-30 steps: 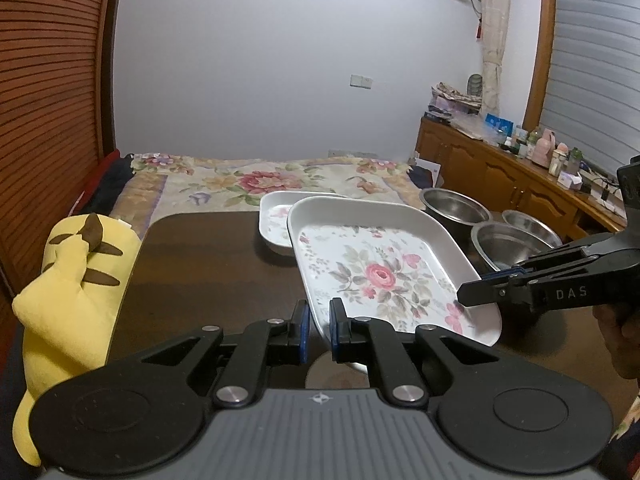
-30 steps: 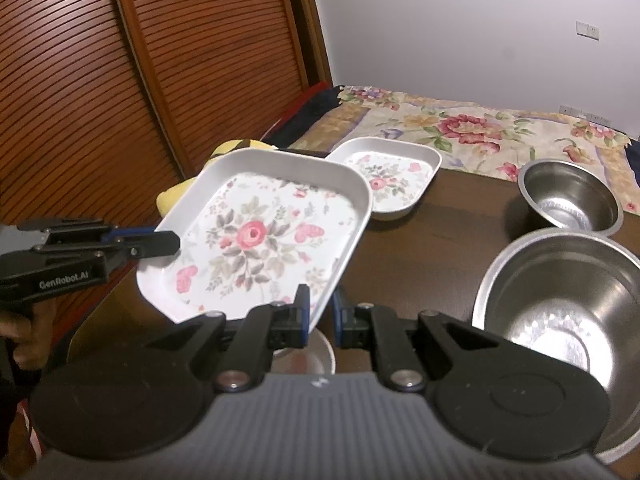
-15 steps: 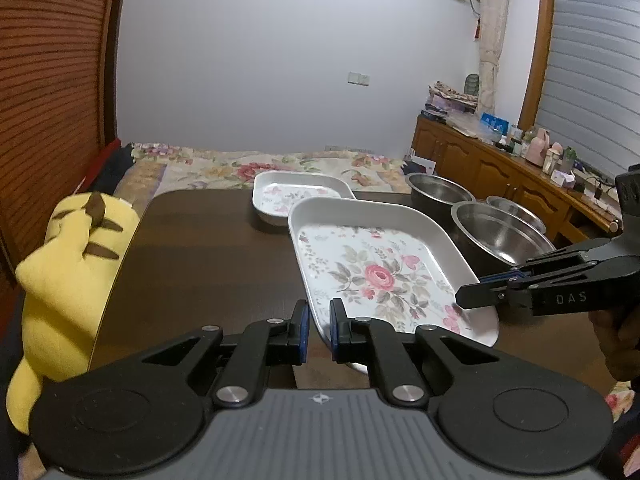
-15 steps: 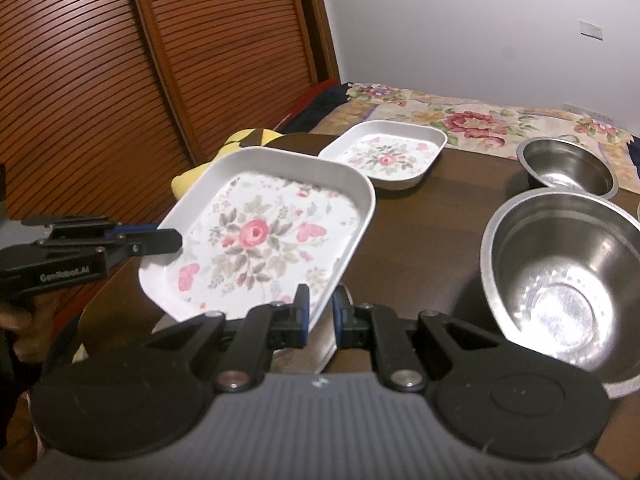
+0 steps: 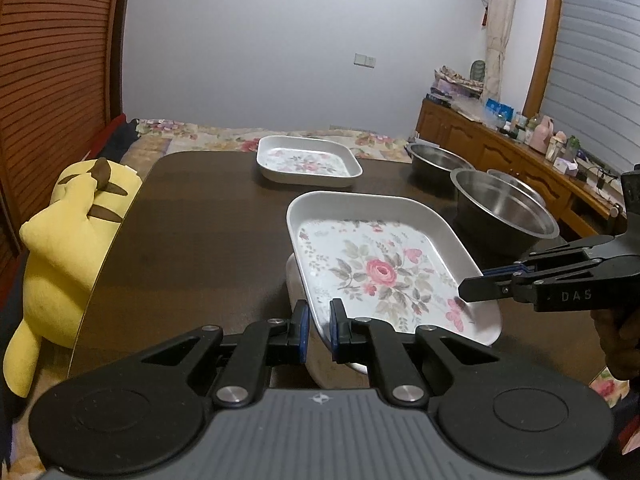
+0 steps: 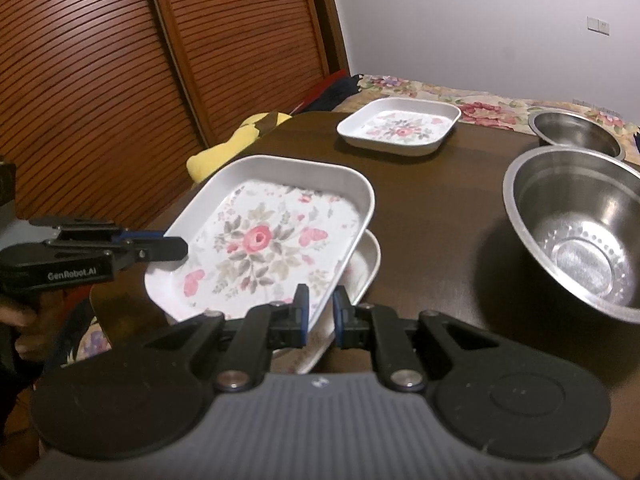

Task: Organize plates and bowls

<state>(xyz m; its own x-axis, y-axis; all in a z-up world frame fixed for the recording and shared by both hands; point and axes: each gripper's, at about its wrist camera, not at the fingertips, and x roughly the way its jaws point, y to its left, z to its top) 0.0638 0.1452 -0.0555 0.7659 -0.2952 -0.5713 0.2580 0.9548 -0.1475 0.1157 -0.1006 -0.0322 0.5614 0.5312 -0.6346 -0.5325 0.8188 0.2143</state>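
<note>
A large floral plate [image 5: 380, 272] [image 6: 260, 240] hangs tilted just above the near part of the dark table [image 5: 200, 220]. My left gripper [image 5: 318, 322] is shut on its near rim in the left wrist view. In that same view my right gripper [image 5: 466, 292] pinches the plate's right rim. The right wrist view shows the right gripper [image 6: 320, 312] shut on the rim, with the left gripper [image 6: 182, 248] clamped on the opposite side. Another pale plate [image 6: 366, 264] [image 5: 296, 280] lies right under the held one, mostly hidden. A smaller floral plate [image 5: 308, 158] [image 6: 400, 126] sits at the table's far side.
Two steel bowls [image 5: 504, 208] [image 5: 436, 160] stand on the right of the table, a third partly hidden behind them. A yellow plush toy [image 5: 68, 240] leans at the table's left edge. A bed lies beyond the table, and slatted wooden doors [image 6: 120, 80] run along the left.
Both grippers have carried the large floral plate down and back toward the table's near edge. The pale plate under it now shows more clearly.
</note>
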